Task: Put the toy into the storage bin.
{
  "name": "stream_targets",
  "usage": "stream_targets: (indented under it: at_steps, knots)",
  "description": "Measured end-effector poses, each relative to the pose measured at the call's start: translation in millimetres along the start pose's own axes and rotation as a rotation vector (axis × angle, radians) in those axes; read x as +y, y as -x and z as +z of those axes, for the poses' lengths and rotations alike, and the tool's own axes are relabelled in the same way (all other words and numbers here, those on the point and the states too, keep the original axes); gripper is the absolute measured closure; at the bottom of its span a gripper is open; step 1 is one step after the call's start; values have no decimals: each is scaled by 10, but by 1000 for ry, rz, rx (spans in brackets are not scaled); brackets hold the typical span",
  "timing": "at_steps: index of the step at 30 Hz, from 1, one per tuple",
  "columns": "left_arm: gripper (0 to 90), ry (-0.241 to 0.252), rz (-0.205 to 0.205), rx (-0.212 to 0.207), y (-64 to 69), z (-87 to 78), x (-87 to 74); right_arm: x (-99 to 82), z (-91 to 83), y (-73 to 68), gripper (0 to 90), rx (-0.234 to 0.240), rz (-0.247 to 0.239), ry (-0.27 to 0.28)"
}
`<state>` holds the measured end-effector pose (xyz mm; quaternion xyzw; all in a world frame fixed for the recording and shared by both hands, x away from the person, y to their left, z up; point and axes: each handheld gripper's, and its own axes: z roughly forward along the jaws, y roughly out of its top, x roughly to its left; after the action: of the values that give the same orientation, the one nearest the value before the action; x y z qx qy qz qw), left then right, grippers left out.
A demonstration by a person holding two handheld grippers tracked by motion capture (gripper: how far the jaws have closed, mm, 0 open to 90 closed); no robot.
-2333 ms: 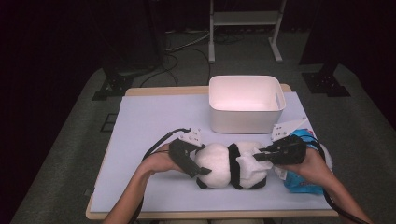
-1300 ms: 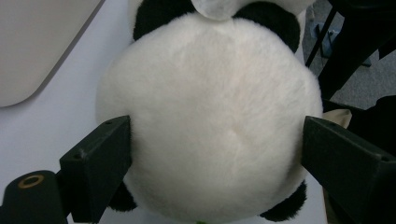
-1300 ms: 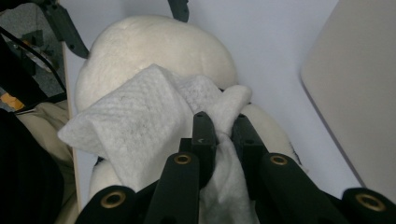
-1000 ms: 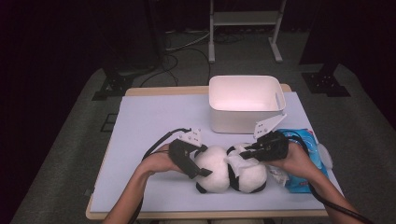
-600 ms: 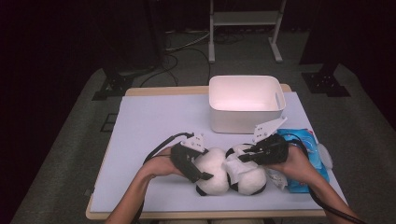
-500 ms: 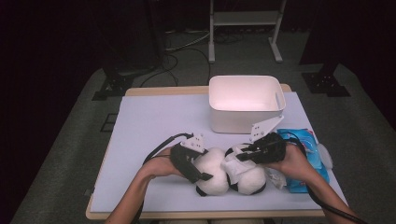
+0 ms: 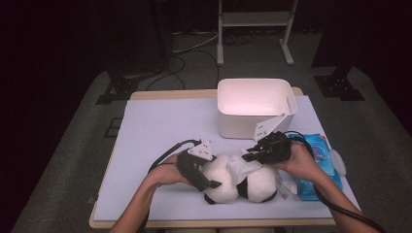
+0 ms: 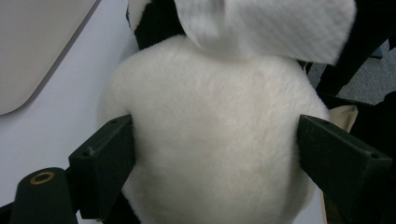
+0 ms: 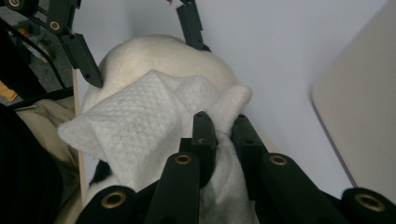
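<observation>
Half the plush panda [image 7: 243, 183] hidden under white wipe [image 7: 244, 168] and grippers.

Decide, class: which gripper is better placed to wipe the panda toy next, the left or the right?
The right gripper, most likely. Its jaws are shut on the white wipe, which already lies over the panda toy. The left gripper has its jaws pressed on the toy's sides, steadying it.

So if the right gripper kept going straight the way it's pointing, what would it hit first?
Probably the panda plush: the right gripper, shut on the wipe, points along its white body toward the left gripper.
</observation>
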<state>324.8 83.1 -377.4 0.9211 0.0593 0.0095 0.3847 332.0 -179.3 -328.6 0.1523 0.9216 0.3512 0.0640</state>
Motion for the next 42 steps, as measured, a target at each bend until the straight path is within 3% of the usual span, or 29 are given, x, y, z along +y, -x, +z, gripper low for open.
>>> stream_targets:
  at_steps: [10, 16, 24, 36, 42]
  knots:
    - [133, -1, 10, 5, 22, -2, 5, -328, -308, 89, 816, -46, 86, 32]
    - [135, -1, 14, 8, 26, 2, 6, -446, -406, 123, 815, -58, 118, 39]
    - [138, -4, 17, 7, 25, 3, 11, -275, -294, 178, 815, -44, 91, 19]
    - [138, -7, 31, 11, 34, -4, 1, 71, 94, 213, 814, 20, 34, -33]
    - [138, -2, 27, 12, 36, -2, -7, 91, 123, 226, 815, 17, 34, -42]
